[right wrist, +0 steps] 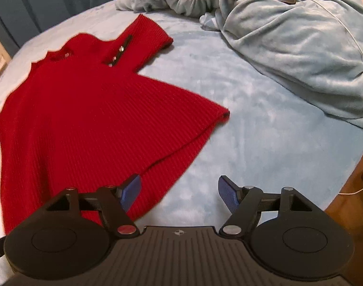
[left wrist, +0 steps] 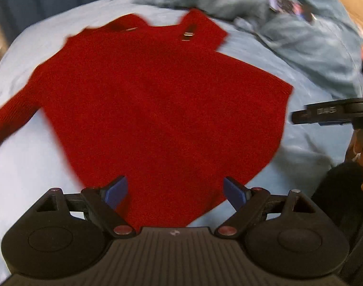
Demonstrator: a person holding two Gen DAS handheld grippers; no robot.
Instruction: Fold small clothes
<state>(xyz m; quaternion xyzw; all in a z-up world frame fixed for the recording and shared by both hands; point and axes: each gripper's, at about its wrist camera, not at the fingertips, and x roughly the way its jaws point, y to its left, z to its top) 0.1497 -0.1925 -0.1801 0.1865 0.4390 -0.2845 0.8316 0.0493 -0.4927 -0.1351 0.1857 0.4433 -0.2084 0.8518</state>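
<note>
A red ribbed knit sweater lies flat on the light blue bed — collar toward 12 o'clock. The left gripper hangs spread above its hem; the right gripper — also spread, empty — hangs at the hem's 3 o'clock edge.

A bed covered by a pale blue fleece sheet fills the scene, a rumpled grey-blue blanket heaped at its far side, dark curtain-like folds behind, and possibly wooden flooring beside it.
</note>
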